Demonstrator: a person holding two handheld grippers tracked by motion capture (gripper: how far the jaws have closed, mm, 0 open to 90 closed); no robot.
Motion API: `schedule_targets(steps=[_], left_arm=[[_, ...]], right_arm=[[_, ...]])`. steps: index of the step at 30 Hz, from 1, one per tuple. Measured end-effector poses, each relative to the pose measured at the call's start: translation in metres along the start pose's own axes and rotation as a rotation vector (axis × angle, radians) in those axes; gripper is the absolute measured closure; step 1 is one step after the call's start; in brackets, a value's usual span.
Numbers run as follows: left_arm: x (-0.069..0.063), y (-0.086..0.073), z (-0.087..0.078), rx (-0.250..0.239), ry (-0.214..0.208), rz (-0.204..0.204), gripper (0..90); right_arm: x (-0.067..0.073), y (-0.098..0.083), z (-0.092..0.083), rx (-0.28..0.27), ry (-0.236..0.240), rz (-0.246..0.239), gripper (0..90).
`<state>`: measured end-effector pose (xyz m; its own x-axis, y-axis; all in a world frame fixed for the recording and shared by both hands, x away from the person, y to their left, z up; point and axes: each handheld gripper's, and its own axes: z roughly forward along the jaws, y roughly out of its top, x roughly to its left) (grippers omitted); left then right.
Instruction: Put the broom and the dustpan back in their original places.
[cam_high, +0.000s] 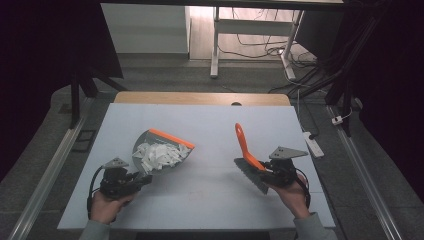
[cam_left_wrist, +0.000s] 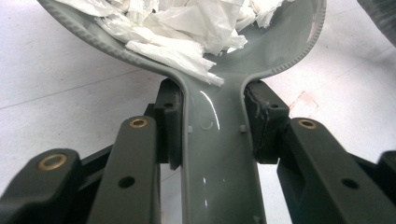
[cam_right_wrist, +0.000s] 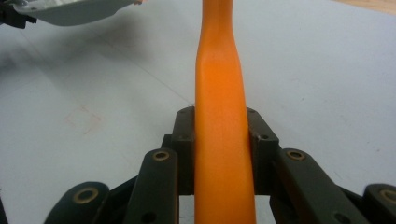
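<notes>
Right, left gripper (cam_high: 142, 178) clamps the grey dustpan (cam_high: 162, 150), full of paper scraps (cam_high: 159, 156), near the worktop's (cam_high: 200, 210) left edge; right gripper (cam_high: 262, 169) grips the orange-handled brush (cam_high: 247, 155) toward the right edge.

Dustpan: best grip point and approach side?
Grip the dustpan by its narrow grey handle, from the near end, jaws across its width, as the left gripper does now. The handle is slim and straight-sided; the wide scoop holds loose paper scraps, so keep it level.
</notes>
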<state>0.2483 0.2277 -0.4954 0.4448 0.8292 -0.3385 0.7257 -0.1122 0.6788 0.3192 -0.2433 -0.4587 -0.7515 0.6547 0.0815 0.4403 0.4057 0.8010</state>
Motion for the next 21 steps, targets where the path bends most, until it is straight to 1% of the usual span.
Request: schedule_targets(steps=[8,11,13,15,21], left_arm=[[0.002,-0.006,-0.002,-0.013,0.063,-0.066,61.3],[0.001,-0.007,0.001,-0.012,0.096,-0.083,61.3],[0.001,-0.008,0.003,-0.016,0.114,-0.103,61.4],[0.003,-0.008,0.005,-0.020,0.123,-0.123,61.4],[0.003,-0.011,0.009,-0.032,0.156,-0.166,61.4]], right_arm=[[0.002,-0.004,0.000,0.008,0.026,0.016,70.7],[0.002,-0.006,-0.001,-0.001,0.057,0.050,70.7],[0.001,-0.008,-0.002,-0.005,0.065,0.059,70.7],[0.001,-0.009,-0.003,-0.007,0.070,0.068,70.7],[0.002,-0.011,-0.005,-0.006,0.076,0.074,70.7]])
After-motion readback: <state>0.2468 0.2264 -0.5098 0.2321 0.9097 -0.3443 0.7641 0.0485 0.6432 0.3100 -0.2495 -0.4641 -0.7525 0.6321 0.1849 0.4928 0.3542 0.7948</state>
